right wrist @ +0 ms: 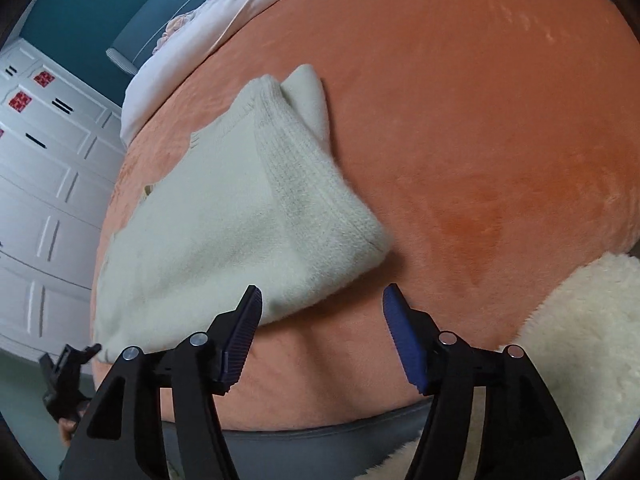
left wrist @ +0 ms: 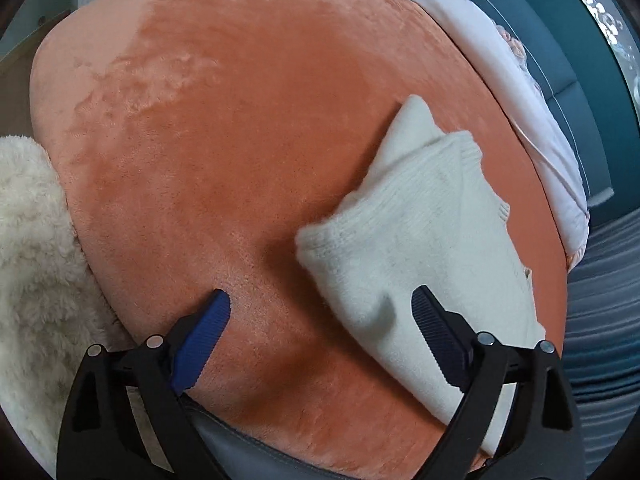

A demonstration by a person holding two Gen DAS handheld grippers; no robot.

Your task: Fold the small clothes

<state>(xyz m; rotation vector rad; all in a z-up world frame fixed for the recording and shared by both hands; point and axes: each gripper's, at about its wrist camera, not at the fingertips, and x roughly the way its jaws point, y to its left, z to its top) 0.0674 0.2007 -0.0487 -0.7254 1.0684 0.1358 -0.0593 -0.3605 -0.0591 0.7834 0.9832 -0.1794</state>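
Nearest the cameras, the left gripper (left wrist: 320,306) has its blue-padded fingers (left wrist: 202,344) spread wide with nothing pinched, one finger over bare fleece and the other over the near edge of the folded cream knitted garment (left wrist: 420,236), while the right gripper (right wrist: 322,302) also stands spread and empty, just in front of that garment's (right wrist: 240,216) folded edge. The garment lies flat on the orange plush fleece blanket (left wrist: 240,120) covering the bed, with a fluffy white sherpa throw (left wrist: 36,248) at the bed's near side. Farther off lie a pale pink quilt (left wrist: 512,80), a teal padded headboard (left wrist: 560,60) and white panelled wardrobe doors (right wrist: 48,184).
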